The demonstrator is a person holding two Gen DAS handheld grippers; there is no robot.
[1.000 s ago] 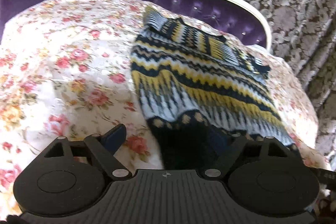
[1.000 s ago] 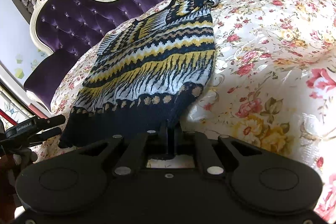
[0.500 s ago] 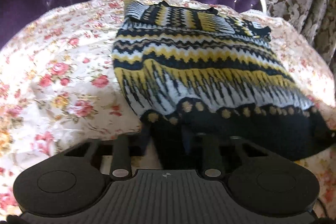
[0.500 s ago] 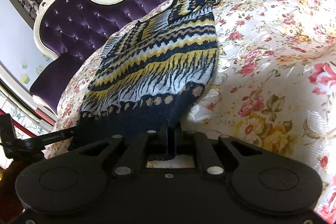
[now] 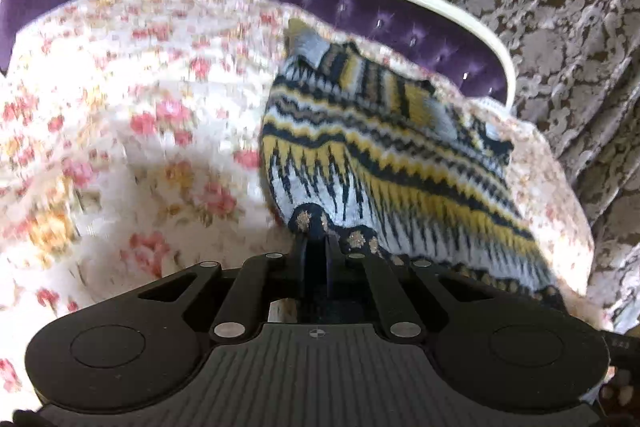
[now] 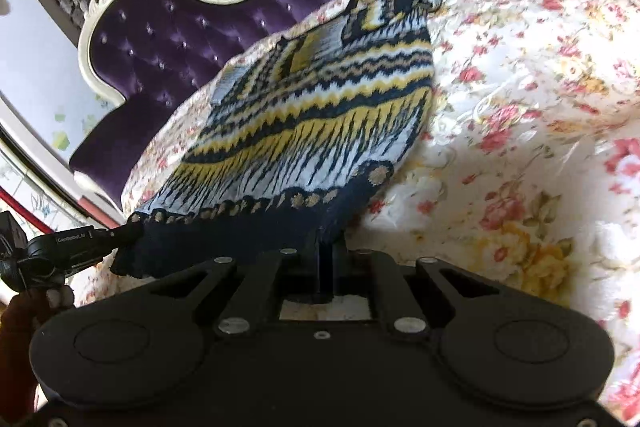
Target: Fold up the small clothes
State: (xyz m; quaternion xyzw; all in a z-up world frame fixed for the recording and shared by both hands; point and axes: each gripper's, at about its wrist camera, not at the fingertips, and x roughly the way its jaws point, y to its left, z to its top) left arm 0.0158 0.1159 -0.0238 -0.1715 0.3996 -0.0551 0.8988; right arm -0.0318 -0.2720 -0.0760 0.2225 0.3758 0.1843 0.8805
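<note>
Both tongs, listed first: your left gripper (image 5: 316, 247) has its jaws pinched tight on the dark navy hem at one lower corner of the small knitted sweater; your right gripper (image 6: 326, 247) is clamped on the same hem at the other lower corner.

Item 1: small knitted sweater (image 6: 320, 115), zigzag bands of navy, yellow, pale blue and tan, with a navy ribbed hem carrying tan dots. It lies spread on the bedspread, hem towards you, neck end towards the headboard, close to the bed's side edge by the curtain. In the right wrist view your left gripper (image 6: 100, 239) shows at the far hem corner, pulling the hem into a taut line between the two tongs.

Item 2: cream satin bedspread with pink and yellow roses (image 5: 132, 131), covering the bed; blurred in the left wrist view.

Item 3: purple tufted velvet headboard with a cream carved frame (image 6: 180, 27), behind the sweater.

Item 4: brown and grey damask curtain (image 5: 560, 27), probably hanging beyond the headboard.

Item 5: your hand (image 6: 36, 307), on the left gripper's handle.
</note>
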